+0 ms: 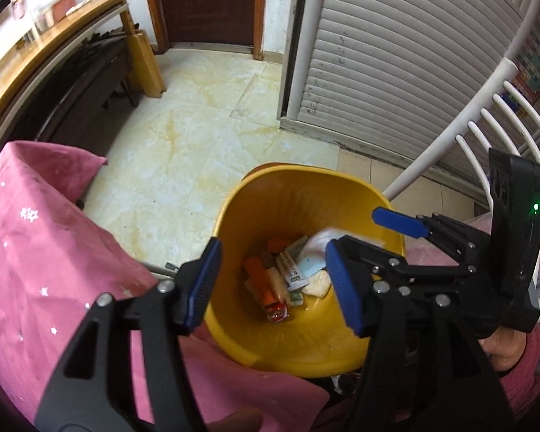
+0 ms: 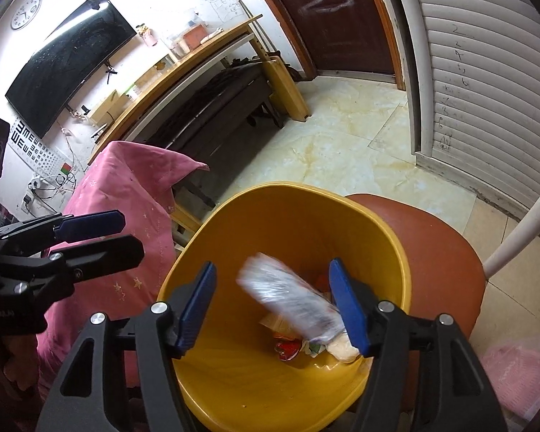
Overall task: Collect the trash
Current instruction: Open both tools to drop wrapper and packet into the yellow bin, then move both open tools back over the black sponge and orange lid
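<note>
Left of frame: pink star-print cloth (image 2: 126,194) draped beside the round yellow plastic bin (image 2: 396,252). Left gripper (image 1: 273,280) hangs over the bin mouth, jaws apart, empty. Centre, right wrist view: right gripper (image 2: 271,306) jaws apart; a blurred clear plastic wrapper (image 2: 288,298) sits between them, seemingly dropping into the bin, contact unclear. Wrappers and an orange tube (image 1: 259,280) lie at the bin bottom. Judgement: release step; keep jaws wide and centred over the opening so trash clears the rim.
</note>
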A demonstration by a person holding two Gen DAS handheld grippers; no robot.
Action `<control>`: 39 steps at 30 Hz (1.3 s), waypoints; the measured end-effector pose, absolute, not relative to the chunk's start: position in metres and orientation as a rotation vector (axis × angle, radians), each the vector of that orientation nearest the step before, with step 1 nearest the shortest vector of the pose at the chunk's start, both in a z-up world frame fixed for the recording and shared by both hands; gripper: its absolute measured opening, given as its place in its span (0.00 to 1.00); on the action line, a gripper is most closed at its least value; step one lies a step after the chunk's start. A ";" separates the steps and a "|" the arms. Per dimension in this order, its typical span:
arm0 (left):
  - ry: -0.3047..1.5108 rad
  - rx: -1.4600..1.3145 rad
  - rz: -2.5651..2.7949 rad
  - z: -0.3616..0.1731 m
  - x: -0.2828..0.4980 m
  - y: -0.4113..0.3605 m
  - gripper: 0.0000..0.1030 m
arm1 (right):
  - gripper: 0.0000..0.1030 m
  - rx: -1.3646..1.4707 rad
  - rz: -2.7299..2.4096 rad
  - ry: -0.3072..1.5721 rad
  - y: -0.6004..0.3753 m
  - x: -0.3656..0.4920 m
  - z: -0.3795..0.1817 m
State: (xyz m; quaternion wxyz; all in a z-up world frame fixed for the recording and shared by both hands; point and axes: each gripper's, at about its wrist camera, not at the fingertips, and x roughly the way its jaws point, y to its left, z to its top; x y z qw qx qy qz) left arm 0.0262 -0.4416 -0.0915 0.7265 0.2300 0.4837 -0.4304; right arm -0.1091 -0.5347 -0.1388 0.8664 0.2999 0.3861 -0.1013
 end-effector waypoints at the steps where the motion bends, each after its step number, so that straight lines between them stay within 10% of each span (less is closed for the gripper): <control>1: 1.069 0.503 -0.946 -0.091 0.027 -0.440 0.55 | 0.58 0.627 -0.213 0.808 -0.535 -0.109 -0.138; 39: 0.949 0.165 -0.386 -0.007 0.184 -0.126 0.65 | 0.59 0.245 0.281 0.804 -0.272 0.045 -0.028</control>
